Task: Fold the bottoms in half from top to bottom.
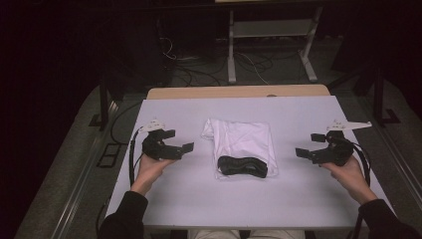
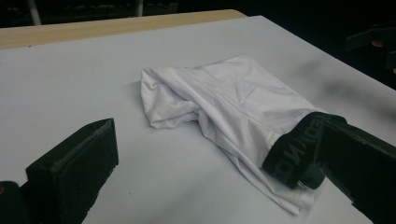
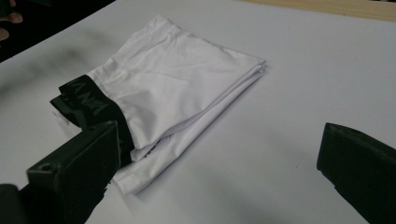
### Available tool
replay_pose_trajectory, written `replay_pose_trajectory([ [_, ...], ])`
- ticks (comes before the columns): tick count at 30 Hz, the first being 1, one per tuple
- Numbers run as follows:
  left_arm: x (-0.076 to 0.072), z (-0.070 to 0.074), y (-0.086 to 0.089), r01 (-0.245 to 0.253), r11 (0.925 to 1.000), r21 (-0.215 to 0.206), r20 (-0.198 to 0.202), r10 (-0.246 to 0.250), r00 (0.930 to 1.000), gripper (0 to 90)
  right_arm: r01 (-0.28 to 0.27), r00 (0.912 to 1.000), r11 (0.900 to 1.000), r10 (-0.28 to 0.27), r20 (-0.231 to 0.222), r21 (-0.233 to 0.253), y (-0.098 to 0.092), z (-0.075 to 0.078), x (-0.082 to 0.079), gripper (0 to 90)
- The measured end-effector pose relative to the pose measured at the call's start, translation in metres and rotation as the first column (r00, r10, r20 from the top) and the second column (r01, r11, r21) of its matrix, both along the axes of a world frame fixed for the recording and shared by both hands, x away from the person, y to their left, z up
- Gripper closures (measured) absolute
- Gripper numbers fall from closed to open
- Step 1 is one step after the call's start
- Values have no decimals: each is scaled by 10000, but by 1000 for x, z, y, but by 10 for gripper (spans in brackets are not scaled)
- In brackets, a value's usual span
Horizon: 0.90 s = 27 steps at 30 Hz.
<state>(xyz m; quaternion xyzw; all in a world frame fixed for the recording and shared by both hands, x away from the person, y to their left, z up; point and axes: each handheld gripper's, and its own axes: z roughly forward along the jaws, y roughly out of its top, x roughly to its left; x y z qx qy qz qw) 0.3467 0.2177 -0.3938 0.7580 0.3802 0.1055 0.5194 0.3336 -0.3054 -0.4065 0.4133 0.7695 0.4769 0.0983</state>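
Note:
A folded white garment (image 1: pixel 244 142) with a black waistband (image 1: pixel 243 166) lies at the middle of the white table (image 1: pixel 189 194). Its waistband end faces the person. My left gripper (image 1: pixel 180 141) rests open to the left of it, jaws pointing right, nothing between them. My right gripper (image 1: pixel 311 145) is open to the right of it, jaws pointing left, also empty. The left gripper view looks over the garment (image 2: pixel 233 107) and its waistband (image 2: pixel 299 149) between my spread jaws. In the right gripper view the garment (image 3: pixel 177 88) and waistband (image 3: pixel 88 105) lie ahead, left of centre.
A wooden strip (image 1: pixel 239 91) runs along the table's far edge. Behind it stand a metal frame (image 1: pixel 271 45) and loose cables (image 1: pixel 199 69) on the dark floor. Bare table surface lies on both sides of the garment.

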Motion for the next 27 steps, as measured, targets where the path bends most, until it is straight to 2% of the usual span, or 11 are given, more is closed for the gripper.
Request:
replay_pose_trajectory([
  [3,-7,-1,4,-26,9999,139,86,25,10000,0,-1,10000,10000,2,70,-93,-2,-2,-8,0],
  [11,-28,-10,17,-313,9995,-19,258,313,9992,0,103,9998,9998,-99,191,-187,-10,-9,-28,0],
  [21,-47,-19,30,-752,9972,1,306,752,9967,0,491,9987,9986,-488,169,-179,-20,-18,-42,0],
  [27,-53,-24,33,-846,9964,-28,319,846,9959,0,566,9983,9981,-562,182,-238,-22,-21,-46,0],
])
